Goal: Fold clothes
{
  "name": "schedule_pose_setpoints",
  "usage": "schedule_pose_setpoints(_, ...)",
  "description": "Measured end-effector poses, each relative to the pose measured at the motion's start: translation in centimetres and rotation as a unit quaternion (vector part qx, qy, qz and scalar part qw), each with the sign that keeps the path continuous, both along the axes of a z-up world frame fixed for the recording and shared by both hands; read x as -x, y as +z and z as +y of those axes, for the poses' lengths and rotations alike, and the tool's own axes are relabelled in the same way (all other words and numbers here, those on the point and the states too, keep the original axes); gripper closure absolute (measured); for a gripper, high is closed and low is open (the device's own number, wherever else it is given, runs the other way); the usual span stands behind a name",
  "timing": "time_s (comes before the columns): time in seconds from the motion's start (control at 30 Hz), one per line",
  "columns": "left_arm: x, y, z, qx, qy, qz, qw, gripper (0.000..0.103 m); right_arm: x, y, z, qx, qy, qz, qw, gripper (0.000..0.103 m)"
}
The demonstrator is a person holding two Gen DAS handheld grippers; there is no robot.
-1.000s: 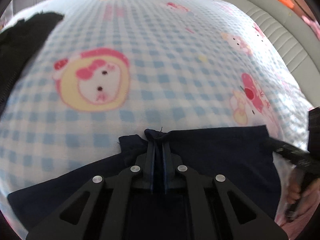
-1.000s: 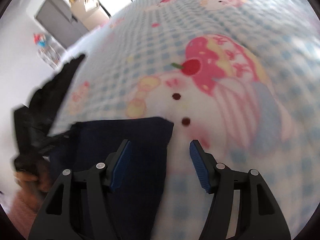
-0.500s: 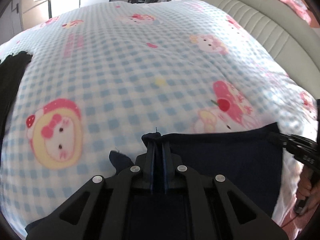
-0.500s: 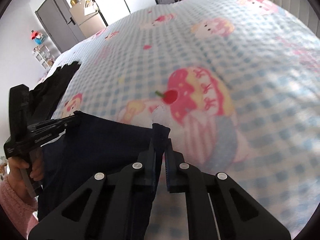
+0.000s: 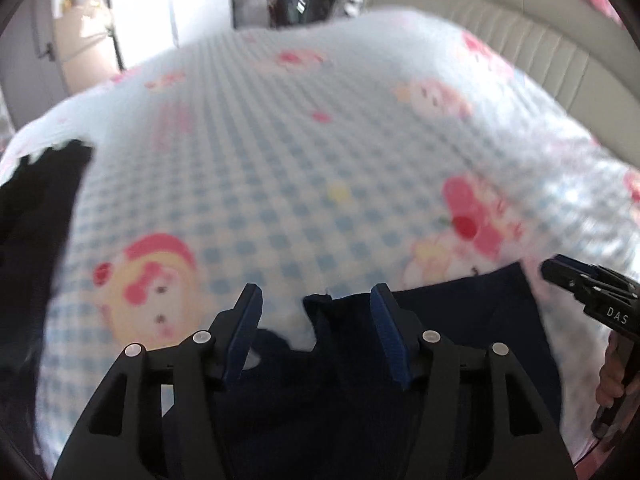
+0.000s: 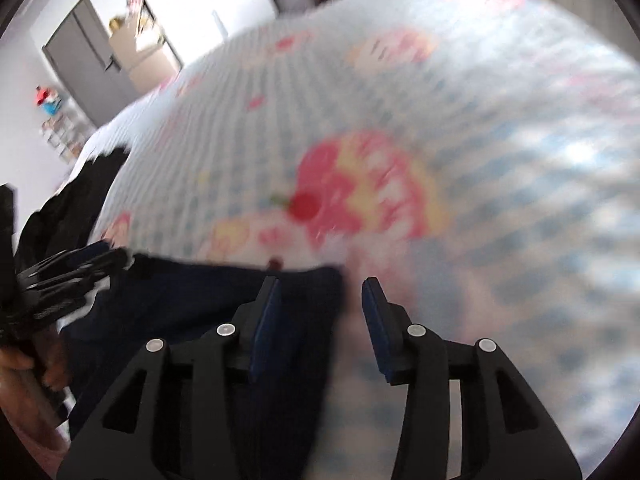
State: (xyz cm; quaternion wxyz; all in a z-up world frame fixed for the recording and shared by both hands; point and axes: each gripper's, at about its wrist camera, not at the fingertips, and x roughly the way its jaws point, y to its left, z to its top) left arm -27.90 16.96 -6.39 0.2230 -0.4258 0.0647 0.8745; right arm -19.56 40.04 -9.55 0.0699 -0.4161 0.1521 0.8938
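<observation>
A navy garment [image 5: 460, 320] lies flat on the blue-checked cartoon blanket [image 5: 320, 160], its far edge straight across. My left gripper [image 5: 316, 296] hangs just above the garment's left corner. Its jaws are opening, and the cloth's tip lies loose between them, touching neither pad. In the right wrist view my right gripper [image 6: 322, 286] hovers over the right corner of the navy garment [image 6: 200, 300]. These jaws are opening too, and the corner lies slack below the left pad. Each gripper appears in the other's view: the right gripper [image 5: 580, 284] and, blurred, the left gripper [image 6: 72, 272].
A black garment [image 5: 36, 220] is heaped at the blanket's left edge, black garment [image 6: 80, 200]. A padded grey headboard [image 5: 540, 40] runs along the far right. Grey doors [image 6: 88, 68] stand beyond the bed. A person's hand [image 5: 612, 380] holds the right gripper.
Half a second ago both grippers were shut on the navy garment's far corners. Both have since opened and let go, and the cloth has dropped onto the blanket. Both have risen a little.
</observation>
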Motion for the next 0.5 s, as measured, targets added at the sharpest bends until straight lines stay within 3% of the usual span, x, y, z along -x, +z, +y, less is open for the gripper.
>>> schedule_pose_setpoints(0.07, -2.4, 0.6, -0.8, -0.041, -0.02, -0.021, 0.9987, 0.044, -2.8, 1.7, -1.0, -0.028, -0.028, 0.026, 0.999, 0.057)
schedule_pose_setpoints(0.13, -5.9, 0.1, -0.9, -0.056, -0.055, -0.046, 0.9959, 0.044, -4.9, 2.2, -2.8, -0.023, -0.001, 0.039, 0.999, 0.057)
schedule_pose_setpoints(0.27, -11.4, -2.2, 0.4, -0.005, -0.091, -0.041, 0.995, 0.044, -8.2, 1.5, -7.6, -0.025, 0.056, 0.032, 0.998, 0.057)
schedule_pose_setpoints(0.4, -14.1, -4.7, 0.7, 0.066, -0.099, -0.032, 0.9925, 0.044, -9.4, -1.2, -9.8, -0.04, 0.073, -0.012, 0.996, 0.057)
schedule_pose_setpoints(0.5, -14.8, -5.0, -0.4, 0.069, -0.083, -0.041, 0.9934, 0.044, -10.7, -2.5, -9.7, -0.044, 0.072, -0.031, 0.996, 0.057)
